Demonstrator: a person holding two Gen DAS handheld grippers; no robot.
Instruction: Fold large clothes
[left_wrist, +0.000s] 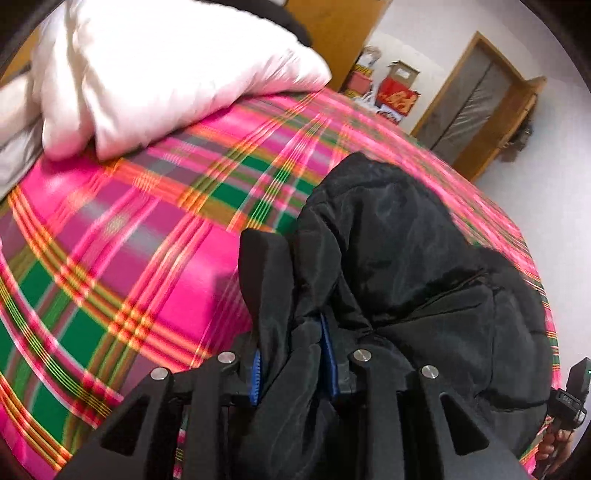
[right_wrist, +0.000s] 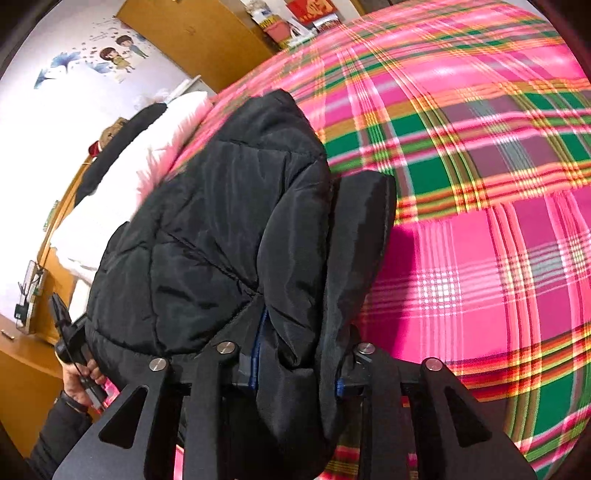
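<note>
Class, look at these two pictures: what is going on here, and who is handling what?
A person is folding a black padded jacket on a bed covered with a pink plaid sheet. The left hand-held gripper and the right hand-held gripper each have a bunch of the jacket between their fingers. A white quilt is piled at the far side of the bed. The pictures are blurred.

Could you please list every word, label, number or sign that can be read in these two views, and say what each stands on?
None can be read.
Red box past the bed: gold characters, too blurred.
Red decoration at the top edge: gold characters, blurred and cut off.
Cartoon wall sticker: small marks around the two figures, too small.
</note>
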